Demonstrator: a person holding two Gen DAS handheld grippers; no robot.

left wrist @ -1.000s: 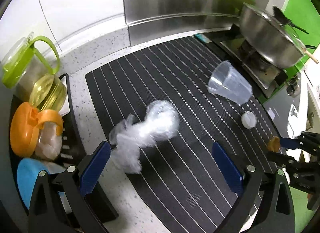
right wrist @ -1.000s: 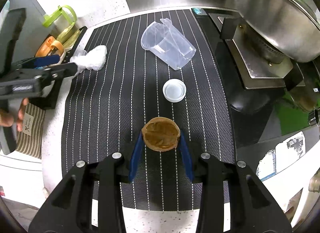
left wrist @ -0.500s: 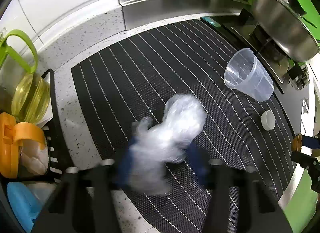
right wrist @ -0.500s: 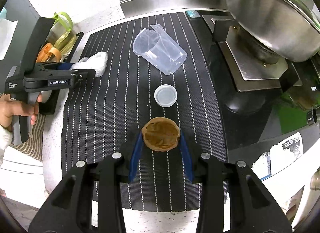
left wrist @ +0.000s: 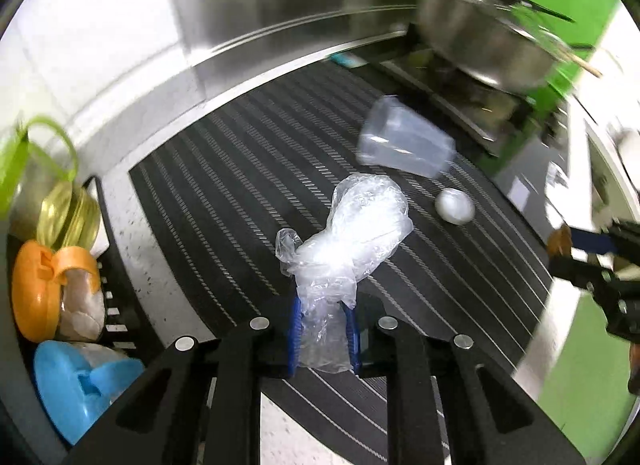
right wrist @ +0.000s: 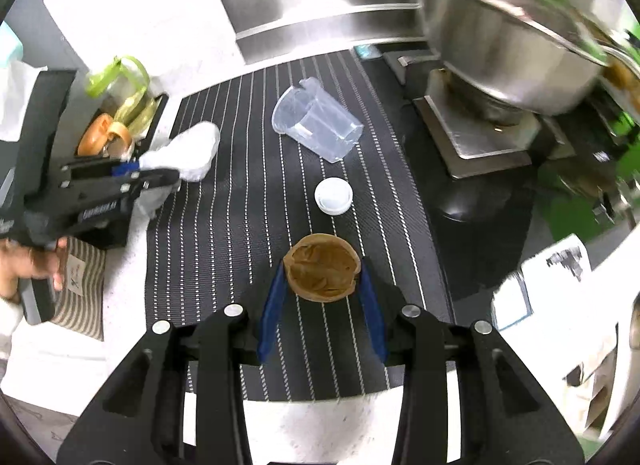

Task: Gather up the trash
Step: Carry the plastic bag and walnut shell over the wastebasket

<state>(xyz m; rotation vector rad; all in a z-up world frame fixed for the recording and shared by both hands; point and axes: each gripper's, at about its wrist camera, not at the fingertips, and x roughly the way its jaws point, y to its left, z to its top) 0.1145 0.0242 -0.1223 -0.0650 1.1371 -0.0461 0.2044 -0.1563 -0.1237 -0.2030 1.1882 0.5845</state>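
Left wrist view is motion-smeared: steel pot (left wrist: 480, 41), clear plastic cup (left wrist: 404, 141) and white lid (left wrist: 455, 206) have soft outlines. Plastic bag (left wrist: 352, 241) covers the mat beneath it, and its lower end sits behind the blue pads. Pot cropped by the right wrist frame edge. Lettering on the left gripper (right wrist: 136, 175) body unreadable.

Striped mat (right wrist: 224, 249) bears tipped cup (right wrist: 316, 131), seemingly a lid (right wrist: 333, 196).

Left gripper (left wrist: 323, 329) closing on crumpled plastic bag (left wrist: 352, 241).
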